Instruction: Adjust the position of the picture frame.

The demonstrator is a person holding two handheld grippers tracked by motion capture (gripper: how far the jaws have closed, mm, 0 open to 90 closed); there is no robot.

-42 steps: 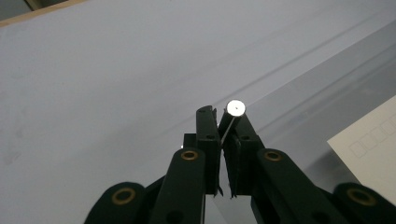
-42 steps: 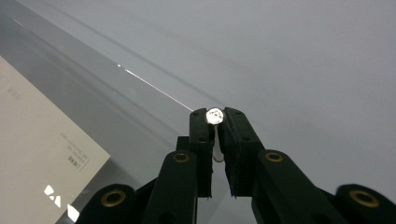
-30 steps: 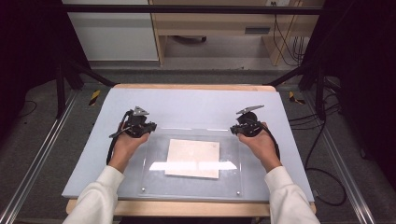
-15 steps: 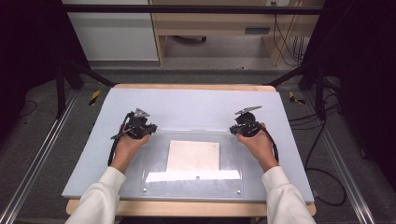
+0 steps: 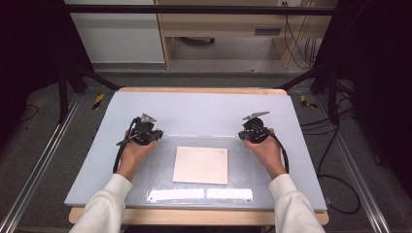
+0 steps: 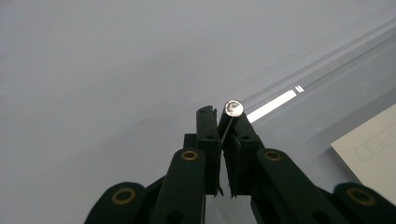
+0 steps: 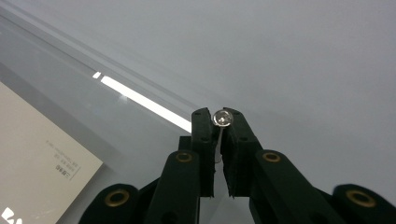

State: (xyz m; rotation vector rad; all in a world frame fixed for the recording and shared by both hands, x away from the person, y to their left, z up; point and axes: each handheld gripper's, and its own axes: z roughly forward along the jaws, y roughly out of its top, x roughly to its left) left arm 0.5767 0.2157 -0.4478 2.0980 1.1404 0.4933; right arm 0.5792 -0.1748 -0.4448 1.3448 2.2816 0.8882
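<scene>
Table: a pale grey table top with a wooden edge along its far and near sides.
Clear sheet: a transparent plastic sheet lies flat on the near half of the table, with bright glare strips along its near edge.
Card: a cream card lies under or on the sheet, midway between the two hands; which of the two cannot be told.
Left gripper: the left gripper sits at the sheet's far left corner, held in the person's left hand.
Left jaws: closed on the thin clear edge, a small silver stud just above the tips.
Right gripper: the right gripper sits at the far right corner, held in the right hand.
Right jaws: pinched on the sheet's edge, a round silver stud between the tips.
Card from tools: well apart from both, nearer the person.
Sleeves: white, entering from the bottom.
</scene>
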